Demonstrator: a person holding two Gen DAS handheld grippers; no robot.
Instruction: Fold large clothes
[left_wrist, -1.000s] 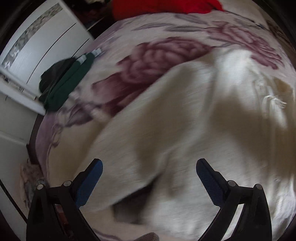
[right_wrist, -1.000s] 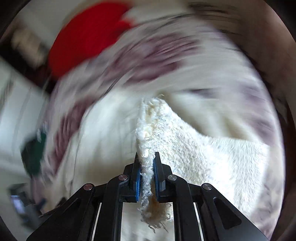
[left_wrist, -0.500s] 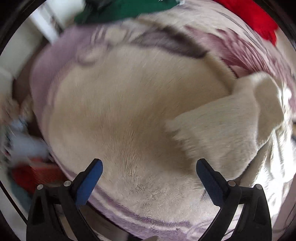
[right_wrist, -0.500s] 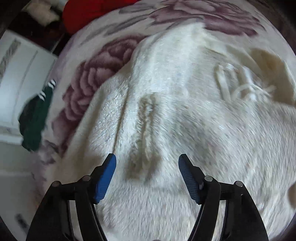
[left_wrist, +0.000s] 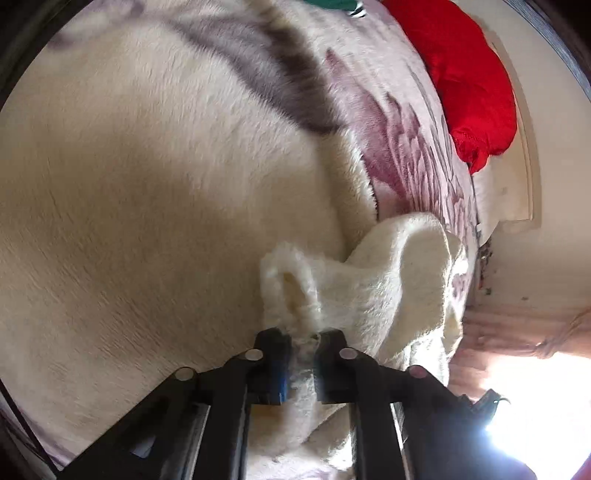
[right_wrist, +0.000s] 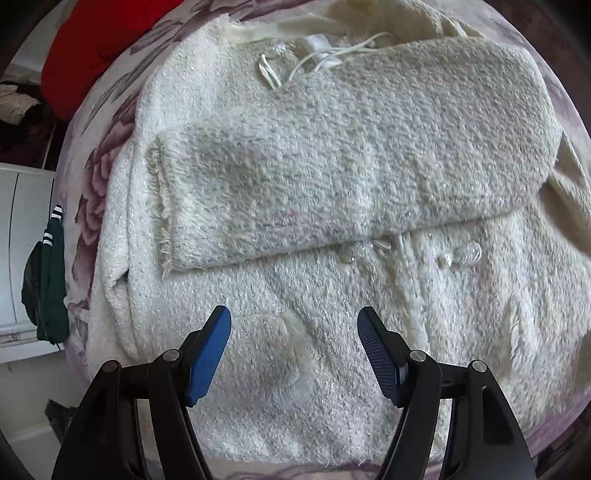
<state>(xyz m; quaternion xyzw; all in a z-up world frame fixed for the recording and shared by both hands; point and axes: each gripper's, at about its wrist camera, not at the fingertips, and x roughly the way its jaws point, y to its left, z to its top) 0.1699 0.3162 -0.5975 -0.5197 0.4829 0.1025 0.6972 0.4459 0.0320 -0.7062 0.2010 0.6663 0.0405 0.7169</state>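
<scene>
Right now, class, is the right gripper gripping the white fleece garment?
No, the right gripper is open above the white fleece garment, holding nothing.

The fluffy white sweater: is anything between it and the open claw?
No. The right claw hangs open right above the fluffy white sweater, with nothing visible between. The folded sleeve lies farther away.

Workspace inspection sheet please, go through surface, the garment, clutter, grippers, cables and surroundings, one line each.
Surface: floral blanket on a bed.
Job's things: cream fleece garment spread out, one sleeve folded across it; white drawstrings near its top.
Clutter: red fabric item at the far end; green garment at the blanket's edge.
Grippers: left gripper shut on a garment edge; right gripper open above the garment, holding nothing.
Cables: nothing seen.
Surroundings: white furniture beside the bed; bright glare.
</scene>
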